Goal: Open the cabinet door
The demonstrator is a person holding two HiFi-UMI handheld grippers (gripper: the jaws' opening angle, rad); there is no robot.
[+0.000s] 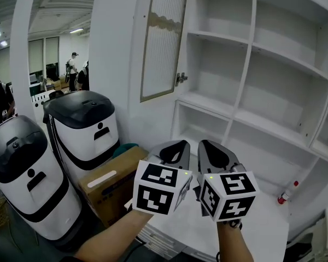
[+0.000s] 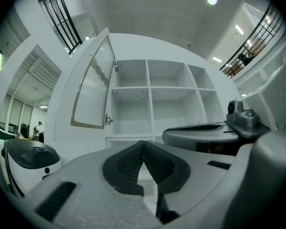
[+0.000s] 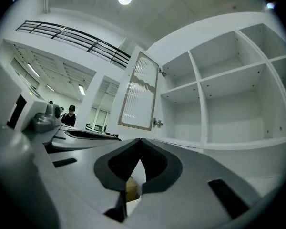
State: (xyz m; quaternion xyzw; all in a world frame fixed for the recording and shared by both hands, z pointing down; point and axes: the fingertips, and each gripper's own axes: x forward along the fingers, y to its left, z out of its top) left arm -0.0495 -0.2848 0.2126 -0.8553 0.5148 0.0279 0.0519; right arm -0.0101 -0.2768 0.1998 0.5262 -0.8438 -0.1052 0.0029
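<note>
The white cabinet door [image 1: 163, 40] with its ribbed glass pane stands swung open to the left, a small metal handle [image 1: 181, 78] on its inner edge. Behind it the white shelves [image 1: 246, 75] are bare. Both grippers hang side by side low in the head view, well short of the cabinet and touching nothing. My left gripper [image 1: 176, 144] is shut with nothing between its pads, its tips meeting in the left gripper view [image 2: 143, 143]. My right gripper [image 1: 209, 144] is shut and empty too [image 3: 140, 142]. The open door [image 2: 91, 97] [image 3: 139, 92] shows up and to the left in both gripper views.
Two white-and-black machines [image 1: 85, 127] [image 1: 24, 171] stand at the left with a cardboard box [image 1: 112, 182] beside them. A red-capped marker [image 1: 287, 192] lies on the white counter [image 1: 262, 225] under the shelves. People [image 1: 72, 70] stand far back on the left.
</note>
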